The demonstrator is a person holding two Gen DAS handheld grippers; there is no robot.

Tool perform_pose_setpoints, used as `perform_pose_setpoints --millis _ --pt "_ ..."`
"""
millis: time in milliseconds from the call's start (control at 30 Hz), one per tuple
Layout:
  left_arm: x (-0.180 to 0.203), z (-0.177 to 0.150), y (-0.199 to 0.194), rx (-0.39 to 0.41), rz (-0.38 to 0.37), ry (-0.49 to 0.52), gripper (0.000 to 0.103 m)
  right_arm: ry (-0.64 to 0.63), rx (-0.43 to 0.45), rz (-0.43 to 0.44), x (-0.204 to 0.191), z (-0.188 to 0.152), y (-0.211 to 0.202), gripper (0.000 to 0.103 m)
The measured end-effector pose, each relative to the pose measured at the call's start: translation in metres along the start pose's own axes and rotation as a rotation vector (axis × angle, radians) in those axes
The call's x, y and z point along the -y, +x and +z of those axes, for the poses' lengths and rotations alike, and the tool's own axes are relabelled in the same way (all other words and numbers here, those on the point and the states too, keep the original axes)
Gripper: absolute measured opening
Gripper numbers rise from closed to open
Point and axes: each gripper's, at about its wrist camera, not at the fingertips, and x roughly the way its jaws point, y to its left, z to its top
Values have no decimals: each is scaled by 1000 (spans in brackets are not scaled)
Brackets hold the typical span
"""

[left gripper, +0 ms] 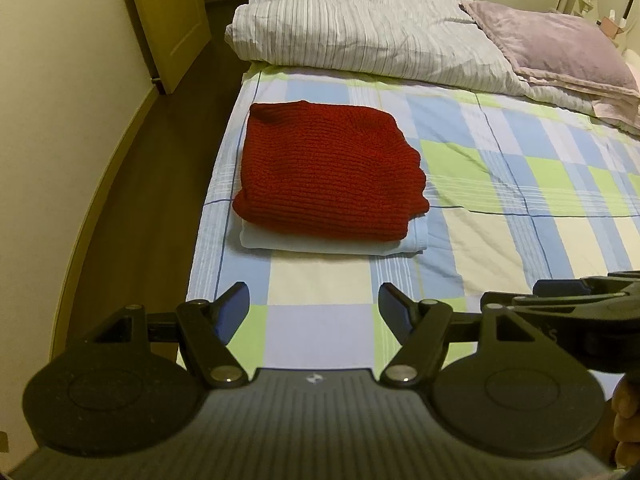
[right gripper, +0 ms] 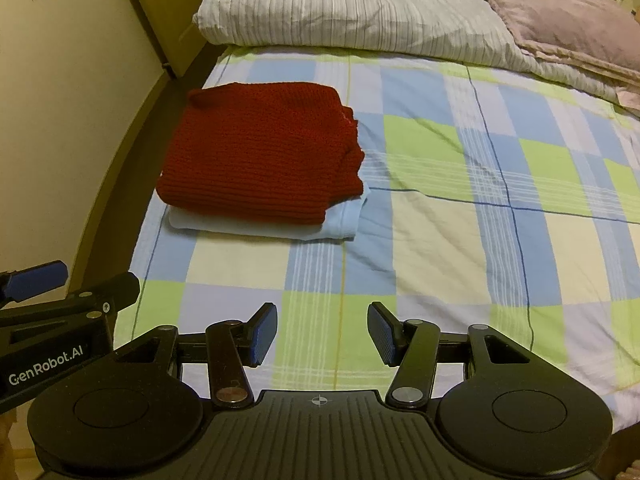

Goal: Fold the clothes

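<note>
A folded red knit sweater (left gripper: 328, 168) (right gripper: 260, 160) lies on top of a folded pale blue garment (left gripper: 320, 246) (right gripper: 340, 222), stacked near the left side of the bed. My left gripper (left gripper: 314, 312) hovers open over the checked sheet, short of the stack, with nothing between its fingers. My right gripper (right gripper: 322, 332) is open and empty too, over the sheet to the right of the stack. Each gripper shows at the edge of the other's view: the right gripper (left gripper: 560, 292) and the left gripper (right gripper: 72, 288).
The bed has a blue, green and cream checked sheet (left gripper: 500, 184) (right gripper: 480, 184). A striped folded duvet (left gripper: 360, 24) (right gripper: 352, 8) and a mauve blanket (left gripper: 560, 44) (right gripper: 560, 12) lie at its far end. A wall (left gripper: 60, 120) and dark floor (left gripper: 152, 208) run along the left.
</note>
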Motion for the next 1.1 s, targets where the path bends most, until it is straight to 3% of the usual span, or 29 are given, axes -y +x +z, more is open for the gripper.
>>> perform_pose_setpoints --millis 600,1100 --pt "-3 6 39 -66 31 -4 68 7 -71 2 5 13 32 54" --pt "-8 4 43 -59 59 -15 68 -6 -78 7 1 15 38 54"
